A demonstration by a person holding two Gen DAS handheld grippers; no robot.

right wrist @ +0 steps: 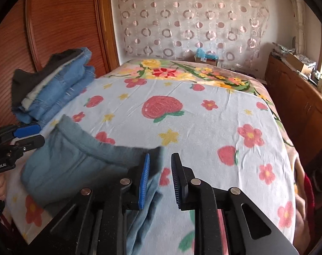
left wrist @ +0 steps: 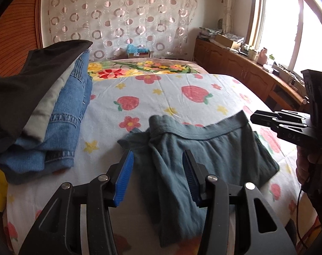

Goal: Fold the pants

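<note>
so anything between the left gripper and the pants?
Nothing visible. The left gripper is open right over the grey-blue pants, fabric showing between its fingers. The folded clothes pile sits off to the side on the bed.

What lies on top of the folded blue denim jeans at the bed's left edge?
A pale grey folded garment, then a black one, lie on the blue denim jeans. Anything beneath the stack is covered.

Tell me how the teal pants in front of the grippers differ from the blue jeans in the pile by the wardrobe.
The teal pants are soft plain knit with an elastic waistband; the blue jeans are stiff stitched denim. The teal pants lie alone, loosely spread and rumpled on the bedspread; the blue jeans are folded and stacked under grey and black garments. The teal pants sit near both grippers; the blue jeans sit off to the left. Both rest on the bedspread.
</note>
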